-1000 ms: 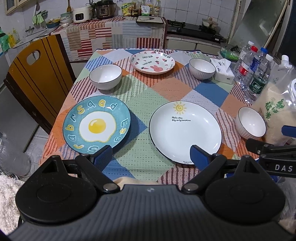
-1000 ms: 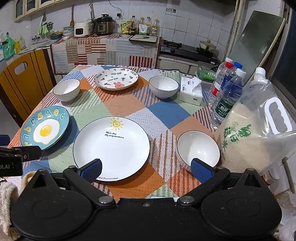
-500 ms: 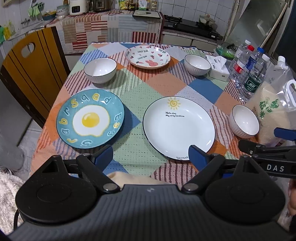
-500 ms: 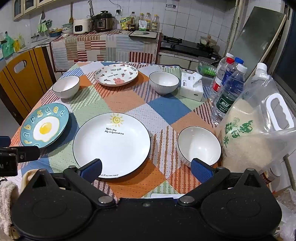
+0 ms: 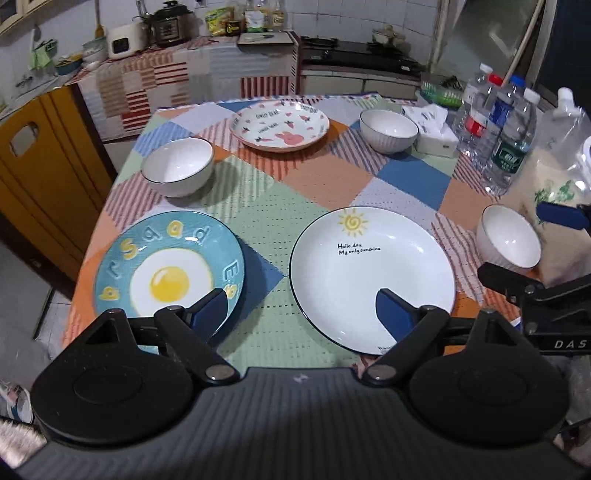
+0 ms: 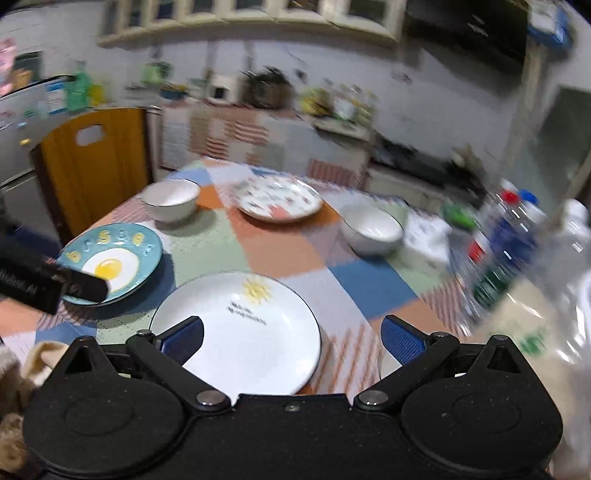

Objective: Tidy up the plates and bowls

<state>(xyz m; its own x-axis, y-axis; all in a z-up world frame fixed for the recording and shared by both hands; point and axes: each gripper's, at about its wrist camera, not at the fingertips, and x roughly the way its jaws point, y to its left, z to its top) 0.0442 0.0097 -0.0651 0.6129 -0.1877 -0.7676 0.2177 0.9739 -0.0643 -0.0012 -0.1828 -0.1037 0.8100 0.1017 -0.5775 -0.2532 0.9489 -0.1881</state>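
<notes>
A blue fried-egg plate [image 5: 168,271] lies at the table's near left, a white sun plate [image 5: 371,275] at near centre, a pink rabbit plate [image 5: 279,125] at the back. White bowls stand at the left [image 5: 178,166], the back right [image 5: 388,130] and the near right [image 5: 508,243]. My left gripper [image 5: 301,312] is open and empty, hovering over the near edge between the egg plate and the sun plate. My right gripper [image 6: 291,338] is open and empty above the sun plate [image 6: 240,328]; its view is blurred.
Water bottles [image 5: 496,129], a tissue box [image 5: 434,127] and a bag of rice [image 5: 557,177] crowd the table's right side. A wooden chair [image 5: 40,162] stands at the left. A kitchen counter with appliances [image 5: 166,26] runs behind the table.
My left gripper has moved forward and lower toward the plates. My right gripper has swung left and tilted up, blurring its view; the near right bowl has left its frame.
</notes>
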